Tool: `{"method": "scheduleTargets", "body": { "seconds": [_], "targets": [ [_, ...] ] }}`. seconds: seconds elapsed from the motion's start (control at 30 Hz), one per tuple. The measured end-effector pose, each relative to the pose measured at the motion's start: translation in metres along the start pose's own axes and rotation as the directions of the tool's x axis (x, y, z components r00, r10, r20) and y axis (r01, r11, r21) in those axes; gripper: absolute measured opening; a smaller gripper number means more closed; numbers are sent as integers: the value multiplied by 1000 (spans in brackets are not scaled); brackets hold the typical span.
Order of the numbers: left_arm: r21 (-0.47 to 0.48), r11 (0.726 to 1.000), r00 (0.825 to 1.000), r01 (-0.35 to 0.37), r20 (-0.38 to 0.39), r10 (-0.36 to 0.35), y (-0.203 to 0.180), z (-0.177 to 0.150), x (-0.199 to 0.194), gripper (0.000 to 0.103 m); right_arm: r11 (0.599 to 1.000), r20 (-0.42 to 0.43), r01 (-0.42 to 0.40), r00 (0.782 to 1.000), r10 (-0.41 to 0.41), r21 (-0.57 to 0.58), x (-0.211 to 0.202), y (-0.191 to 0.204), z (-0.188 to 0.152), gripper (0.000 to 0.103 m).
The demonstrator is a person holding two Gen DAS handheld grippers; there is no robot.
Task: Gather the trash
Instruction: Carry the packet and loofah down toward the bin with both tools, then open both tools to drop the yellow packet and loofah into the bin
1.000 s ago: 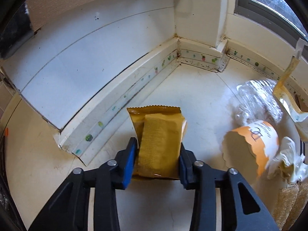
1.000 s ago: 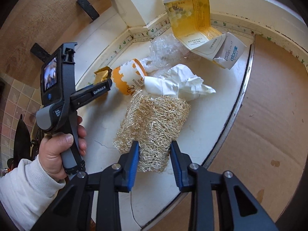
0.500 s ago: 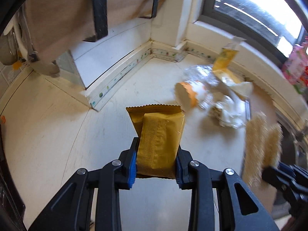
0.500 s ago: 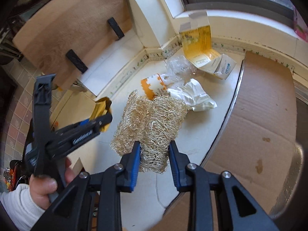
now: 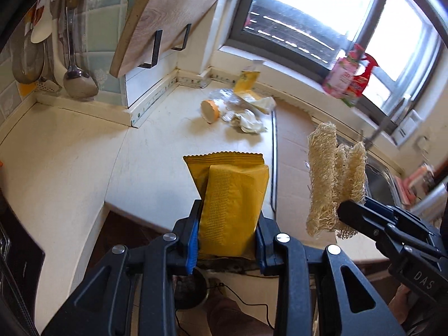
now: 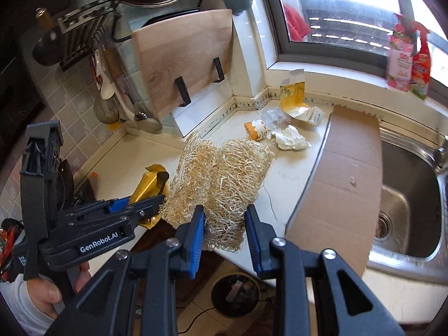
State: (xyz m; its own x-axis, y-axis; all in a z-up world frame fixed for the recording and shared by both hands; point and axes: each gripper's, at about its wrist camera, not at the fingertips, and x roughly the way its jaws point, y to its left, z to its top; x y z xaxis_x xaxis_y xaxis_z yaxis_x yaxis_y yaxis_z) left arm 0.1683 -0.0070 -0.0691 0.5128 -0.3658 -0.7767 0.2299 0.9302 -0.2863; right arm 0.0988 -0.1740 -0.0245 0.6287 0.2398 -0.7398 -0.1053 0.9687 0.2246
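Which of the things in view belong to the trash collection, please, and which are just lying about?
Trash: yellow wrapper in the left gripper; loofah in the right gripper; orange paper cup, crumpled tissue, yellow carton.
Lying about: cutting board, cardboard sheet, ladle.

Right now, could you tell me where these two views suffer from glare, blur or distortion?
Left wrist view: window blown out white, pink packet motion-smeared, counter edges bowed by the fisheye. Right wrist view: window overexposed too, loofah sharp, corners vignetted black.
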Motion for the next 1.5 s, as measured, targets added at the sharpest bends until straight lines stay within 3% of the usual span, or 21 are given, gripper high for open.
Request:
{"method": "scheduleTargets", "body": {
  "seconds": [0.2, 0.43, 0.57, 0.67, 0.87, 1.17, 1.23, 1.33, 1.5],
  "targets": [
    [18, 999, 998, 44, -49, -43, 10, -54, -28, 30, 998, -47, 59, 997, -59, 9, -34, 25, -59, 28],
    [7, 999, 989, 38, -147, -36, 27, -105, -24, 30, 997, -152, 70, 986, -65, 27, -26, 30, -100, 29],
    [-21, 999, 973, 25, -227, -29, 39, -126, -9, 30, 1000, -229, 28, 973, -30, -13, -7, 33, -119, 28],
    [-53, 999, 953, 4, -303, -20, 50, -143, 14, 30, 1000, -291, -1, 957, -2, -12, 15, 29, -134, 29],
    [-125, 991, 891, -47, -453, -15, 71, -177, 63, 30, 999, -397, -31, 917, 40, 29, 70, 10, -161, 29],
    [-75, 991, 808, -115, -587, 49, 79, -212, 139, 30, 995, -510, -49, 856, 88, 90, 139, -6, -196, 29],
    [-69, 987, 770, -143, -634, 68, 86, -226, 165, 30, 994, -536, -45, 839, 94, 104, 154, -10, -206, 29],
    [-64, 981, 728, -183, -680, 91, 98, -243, 199, 30, 989, -576, -33, 810, 111, 144, 174, -20, -221, 29],
    [-46, 973, 685, -224, -718, 124, 117, -259, 244, 31, 989, -640, 9, 764, 87, 145, 207, -34, -246, 29]
  ]
}}
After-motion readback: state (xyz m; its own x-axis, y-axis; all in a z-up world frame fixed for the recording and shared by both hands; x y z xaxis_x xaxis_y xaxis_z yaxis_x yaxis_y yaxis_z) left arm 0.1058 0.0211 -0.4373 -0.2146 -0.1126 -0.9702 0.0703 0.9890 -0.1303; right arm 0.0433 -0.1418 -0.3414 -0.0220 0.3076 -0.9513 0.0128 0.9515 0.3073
